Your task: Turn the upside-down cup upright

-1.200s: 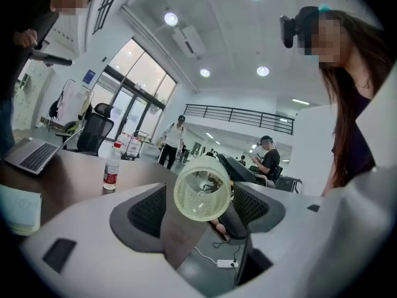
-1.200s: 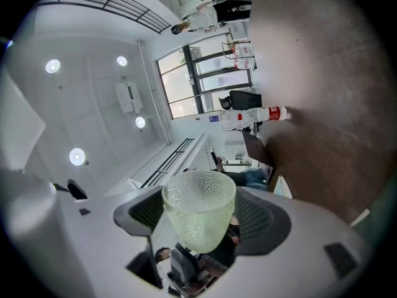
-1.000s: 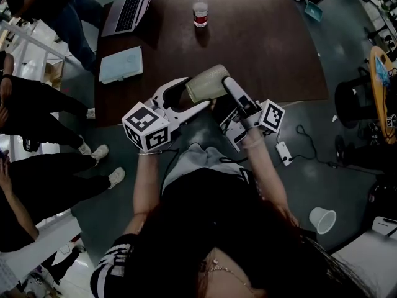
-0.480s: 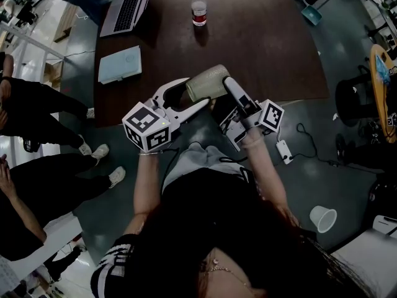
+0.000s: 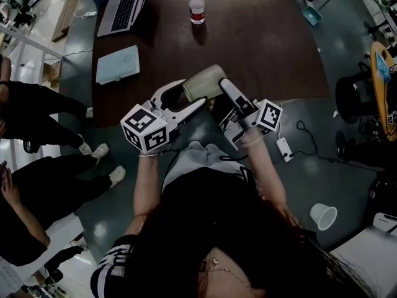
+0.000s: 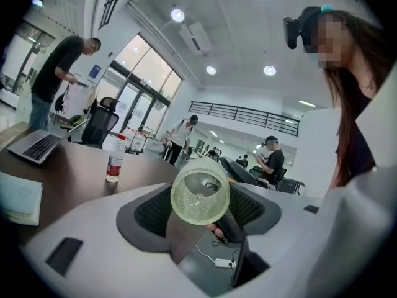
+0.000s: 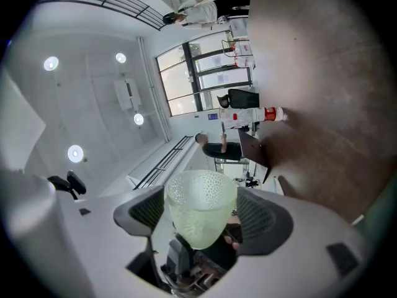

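From the head view, the pale translucent cup hangs on its side in the air, just above the near edge of the brown table, caught between both tools. The left tongs straddle its wider end and the right tongs lie along its far side. Farther back on the table are a bottle, a laptop and a notebook. In the left gripper view the cup shows end-on, filling the gap. The left tongs have just been closing, and both pads meet its sides, clenched on it. In the right gripper view the dimpled cup sits wedged between the pads, so the right tongs grasp it too.
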{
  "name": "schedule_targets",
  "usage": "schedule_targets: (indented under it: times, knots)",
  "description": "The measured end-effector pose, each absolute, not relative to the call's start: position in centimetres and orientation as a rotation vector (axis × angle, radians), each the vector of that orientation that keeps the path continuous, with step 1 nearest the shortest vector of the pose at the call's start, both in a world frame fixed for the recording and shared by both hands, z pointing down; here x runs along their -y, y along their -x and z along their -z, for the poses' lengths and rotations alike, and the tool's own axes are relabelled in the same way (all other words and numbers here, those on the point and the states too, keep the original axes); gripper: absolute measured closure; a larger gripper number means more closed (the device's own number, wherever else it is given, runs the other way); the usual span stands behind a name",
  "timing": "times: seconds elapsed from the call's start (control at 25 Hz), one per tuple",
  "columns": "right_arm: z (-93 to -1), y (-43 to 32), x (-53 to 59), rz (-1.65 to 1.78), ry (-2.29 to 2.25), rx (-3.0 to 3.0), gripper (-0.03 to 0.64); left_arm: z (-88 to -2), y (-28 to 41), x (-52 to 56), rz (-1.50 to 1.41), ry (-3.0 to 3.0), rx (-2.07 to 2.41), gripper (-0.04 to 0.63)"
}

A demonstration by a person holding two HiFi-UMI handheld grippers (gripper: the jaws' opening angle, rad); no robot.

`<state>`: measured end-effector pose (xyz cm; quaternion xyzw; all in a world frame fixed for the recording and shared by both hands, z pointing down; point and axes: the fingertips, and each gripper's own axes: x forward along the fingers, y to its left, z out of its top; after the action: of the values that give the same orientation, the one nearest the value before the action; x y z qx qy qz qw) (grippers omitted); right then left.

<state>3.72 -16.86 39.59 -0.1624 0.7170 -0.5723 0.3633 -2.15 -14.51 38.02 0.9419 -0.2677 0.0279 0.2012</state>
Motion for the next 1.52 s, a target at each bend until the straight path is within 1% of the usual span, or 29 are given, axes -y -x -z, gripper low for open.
schedule_targets:
  times: [0.48,0.68,1.04,1.08,1.24,1.32,1.44,1.52]
  knots:
    - [-42.5,-5.1,17.7,1.486,0.659,-1.915,0.259,-40.1,4.9,15.9,-0.225,-2.585,0.905,0.301]
    - [-43.0,-5.1,17.8,1.493,0.686,-1.943,0.261,-41.1,5.5,16.8,-0.297,-2.563,0.944,0.302]
    - [-43.6,-5.0,17.9,1.480,0.750,-2.033,0.269,-44.9,6.1,17.8,-0.596,-2.524,0.988,0.302]
    - [-43.7,-5.0,18.0,1.474,0.770,-2.045,0.284,-45.3,6.1,17.8,-0.625,-2.520,0.986,0.302]
    - [-44.3,-5.3,18.3,1.429,0.877,-2.109,0.430,-47.0,6.3,18.0,-0.748,-2.493,0.986,0.302]
    - [-44.4,-5.3,18.3,1.410,0.910,-2.132,0.467,-47.8,6.5,18.1,-0.811,-2.479,0.984,0.301]
    - [-44.8,-5.3,18.3,1.417,0.961,-2.134,0.496,-48.7,6.5,18.3,-0.882,-2.462,0.977,0.301]
    - [-45.2,-5.3,18.2,1.414,1.006,-2.155,0.545,-49.3,6.3,18.4,-0.927,-2.453,0.966,0.302]
